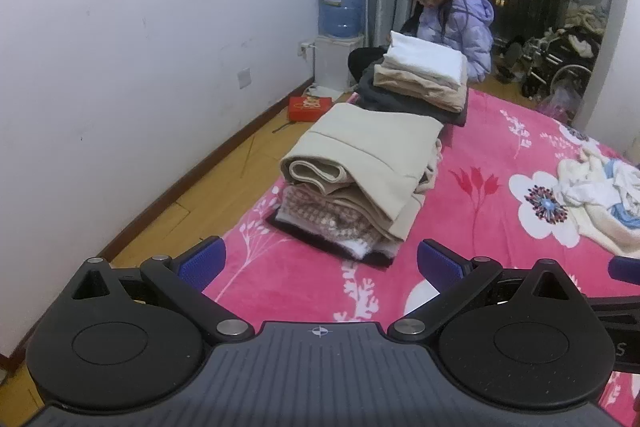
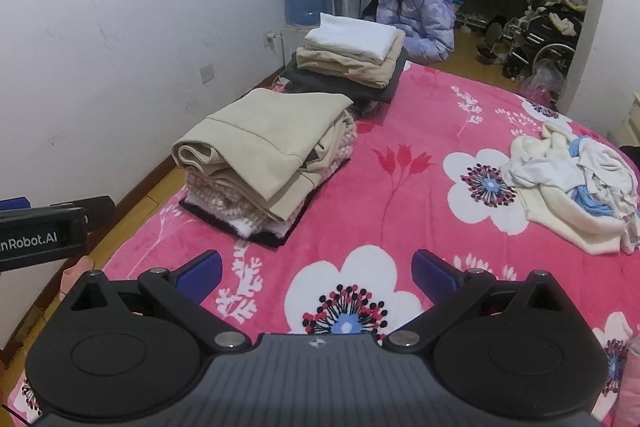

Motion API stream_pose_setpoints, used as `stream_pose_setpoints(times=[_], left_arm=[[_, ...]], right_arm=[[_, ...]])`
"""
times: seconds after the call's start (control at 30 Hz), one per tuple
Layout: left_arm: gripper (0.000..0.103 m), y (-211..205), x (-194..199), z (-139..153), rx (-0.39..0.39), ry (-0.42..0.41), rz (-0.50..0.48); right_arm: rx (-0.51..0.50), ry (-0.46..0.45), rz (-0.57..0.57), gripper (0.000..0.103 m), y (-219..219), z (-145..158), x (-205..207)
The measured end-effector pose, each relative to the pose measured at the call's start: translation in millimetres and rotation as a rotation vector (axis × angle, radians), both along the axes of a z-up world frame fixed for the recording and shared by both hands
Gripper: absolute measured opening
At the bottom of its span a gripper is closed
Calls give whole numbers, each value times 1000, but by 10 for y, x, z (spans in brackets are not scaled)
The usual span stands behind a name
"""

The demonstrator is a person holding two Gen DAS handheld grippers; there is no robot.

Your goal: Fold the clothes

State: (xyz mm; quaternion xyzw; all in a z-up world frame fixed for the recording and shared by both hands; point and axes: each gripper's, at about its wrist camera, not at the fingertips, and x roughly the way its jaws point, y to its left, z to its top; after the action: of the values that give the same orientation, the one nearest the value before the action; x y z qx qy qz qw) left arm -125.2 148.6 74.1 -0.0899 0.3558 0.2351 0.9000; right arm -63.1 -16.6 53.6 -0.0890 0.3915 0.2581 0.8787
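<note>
Hovering empty with jaws spread, both grippers (image 1: 320, 263) (image 2: 316, 271) face the lengthwise-away folded stack (image 2: 264, 155).

Near stack of folded clothes (image 2: 264, 167): beige garment on top, knit and dark pieces beneath, squared. Far stack (image 2: 352, 59): white over tan over dark grey, neat. Unfolded heap of white, cream and blue garments (image 2: 576, 187) lies crumpled, well apart.
</note>
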Motion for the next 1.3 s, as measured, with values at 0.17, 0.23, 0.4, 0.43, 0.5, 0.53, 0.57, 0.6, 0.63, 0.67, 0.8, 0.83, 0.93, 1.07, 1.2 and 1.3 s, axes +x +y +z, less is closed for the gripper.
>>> stream_pose_setpoints(times=[0.17,0.23,0.4,0.43,0.5,0.53,0.57,0.6,0.63,0.67,0.8,0.83,0.93,1.07,1.2,1.3], left_arm=[[103,-24,15,11,-2,3,1],[103,-35,15,11,5,3,2],[103,-53,31,-31,22,25,-1],[103,-52,35,-47,23,32,-1],[103,-39,33,-71,19,40,1],[103,-26,28,-82,13,42,4],[103,-14,26,-91,8,43,7],[103,-2,26,-99,3,45,9],[103,7,25,-103,2,46,10],[103,15,22,-105,3,47,11],[103,57,22,-111,6,43,17],[103,70,23,-114,3,41,19],[103,108,27,-121,-6,37,24],[103,139,25,-123,-20,34,15],[103,143,22,-120,-11,33,17],[103,152,17,-119,-10,31,21]], right_arm=[[-7,-5,8,103,18,-9,-4],[-9,-5,11,103,35,-14,-5],[-16,-2,22,103,78,-36,-8],[-20,0,26,103,86,-48,-12],[-27,-4,37,103,108,-58,-24],[-31,-5,43,103,119,-62,-30],[-34,-7,49,103,131,-67,-37],[-36,-7,51,103,145,-71,-34],[-35,-6,50,103,163,-79,-34],[-34,-3,47,103,174,-83,-29],[-37,-2,43,103,204,-90,-9],[-39,-4,43,103,209,-87,-9],[-44,-5,45,103,226,-89,1],[-49,0,52,103,250,-108,7],[-53,7,59,103,297,-127,14],[-53,2,66,103,318,-119,8]])
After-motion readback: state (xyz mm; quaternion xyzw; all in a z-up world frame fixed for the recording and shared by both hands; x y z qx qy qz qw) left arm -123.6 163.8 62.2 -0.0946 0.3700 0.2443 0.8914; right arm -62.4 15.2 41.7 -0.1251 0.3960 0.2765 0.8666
